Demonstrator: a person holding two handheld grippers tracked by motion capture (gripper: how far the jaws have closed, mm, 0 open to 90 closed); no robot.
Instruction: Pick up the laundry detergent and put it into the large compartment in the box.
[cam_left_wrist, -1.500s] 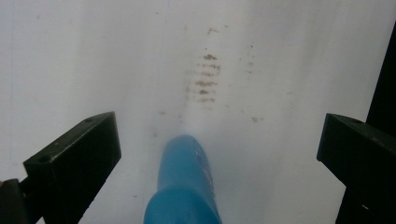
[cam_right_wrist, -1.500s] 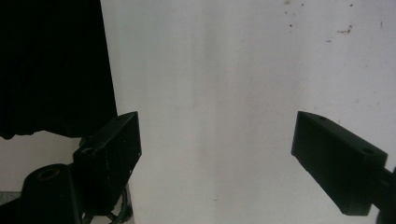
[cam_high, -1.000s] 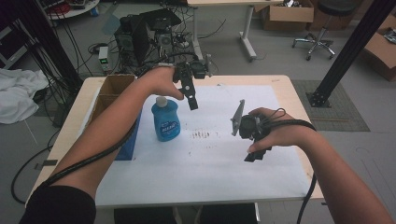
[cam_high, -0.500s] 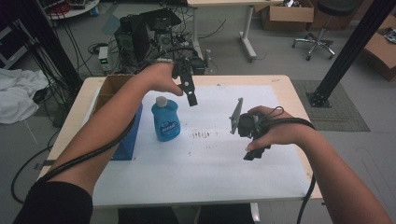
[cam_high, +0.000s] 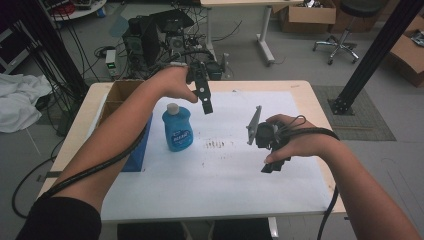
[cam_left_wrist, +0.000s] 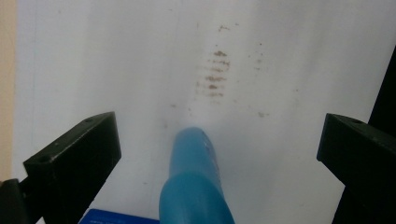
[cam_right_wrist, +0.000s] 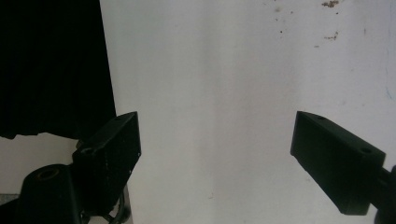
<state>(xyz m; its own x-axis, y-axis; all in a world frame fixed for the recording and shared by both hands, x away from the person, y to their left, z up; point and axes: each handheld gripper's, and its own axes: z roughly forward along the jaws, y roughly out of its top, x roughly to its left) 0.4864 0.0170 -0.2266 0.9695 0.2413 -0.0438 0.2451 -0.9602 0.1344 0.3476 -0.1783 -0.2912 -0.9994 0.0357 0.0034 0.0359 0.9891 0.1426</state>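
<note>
In the high view, the left gripper (cam_high: 206, 105) is hanging above the bench (cam_high: 300, 90), just right of and behind a blue bottle (cam_high: 177, 127) that is standing upright on white paper (cam_high: 225, 175), close to a cardboard box (cam_high: 117, 95) at the bench's left side; the right gripper (cam_high: 272, 162) is idling low over the paper, well apart from the bottle. The step in hand is judged to be a grasp of the bottle, and doing it well is calling for the person to be lowering the left gripper until its jaws are straddling the body below the white cap, centred and level, so the bottle is not tipping. The label is showing white lettering too small to read. In the left gripper view, the jaws are standing wide apart with the bottle (cam_left_wrist: 196, 186) rising between them at the bottom, touching neither, and brown smudges (cam_left_wrist: 215, 74) are marking the paper beyond; closing evenly on both sides is looking wise. In the right gripper view, the jaws are likewise apart over bare paper (cam_right_wrist: 210, 93), gripping nothing, with no writing legible.
</note>
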